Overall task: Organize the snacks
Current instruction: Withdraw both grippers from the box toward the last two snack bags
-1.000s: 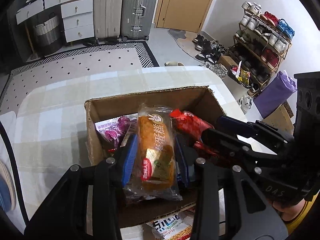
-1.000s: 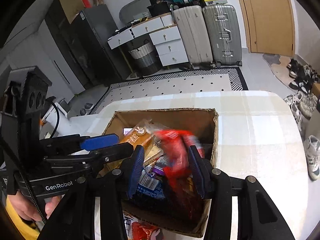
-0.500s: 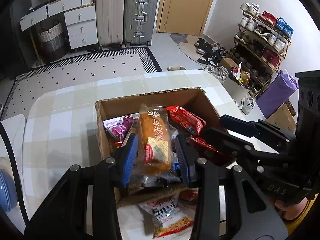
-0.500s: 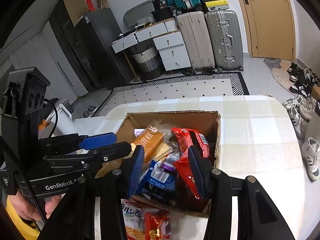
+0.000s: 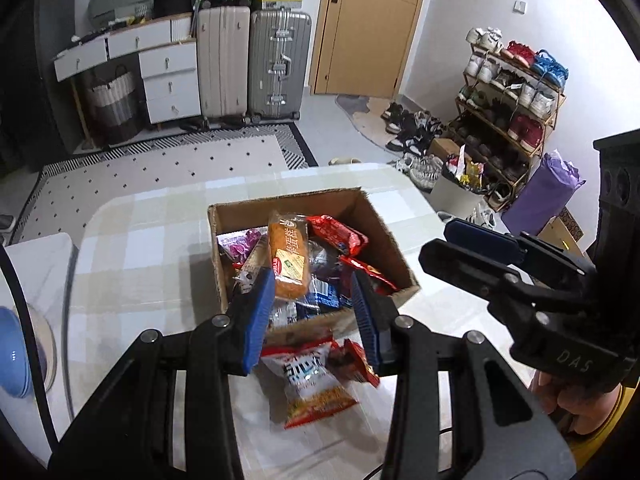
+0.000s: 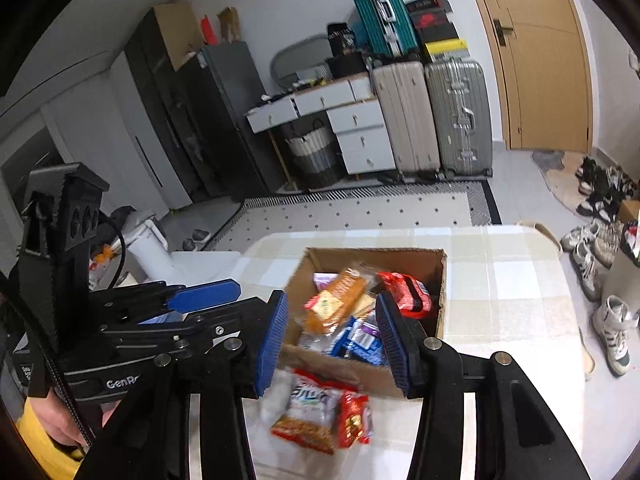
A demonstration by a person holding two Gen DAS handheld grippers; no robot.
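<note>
A cardboard box [image 5: 376, 216] [image 6: 436, 264] stands on the checked tablecloth, filled with snack packs. An orange cake pack [image 5: 289, 256] [image 6: 336, 296] lies on top beside a red pack [image 5: 338, 232] [image 6: 406, 288]. Two packs lie on the table before the box: a white-and-orange bag [image 5: 310, 384] [image 6: 308, 408] and a small red pack [image 5: 356, 362] [image 6: 354, 420]. My left gripper [image 5: 312, 316] is open and empty, above the box's near edge. My right gripper [image 6: 334, 340] is open and empty, also near that edge.
A blue bowl [image 5: 12, 352] sits at the table's left edge. Suitcases [image 5: 256, 64], white drawers [image 5: 160, 68] and a shoe rack [image 5: 512, 96] stand on the floor beyond. The right gripper's body [image 5: 540, 280] is to the right of the box.
Both grippers let go of their packs, the orange cake and the red pack, into the box. Both have pulled back and up, so the two packs on the table now show.
</note>
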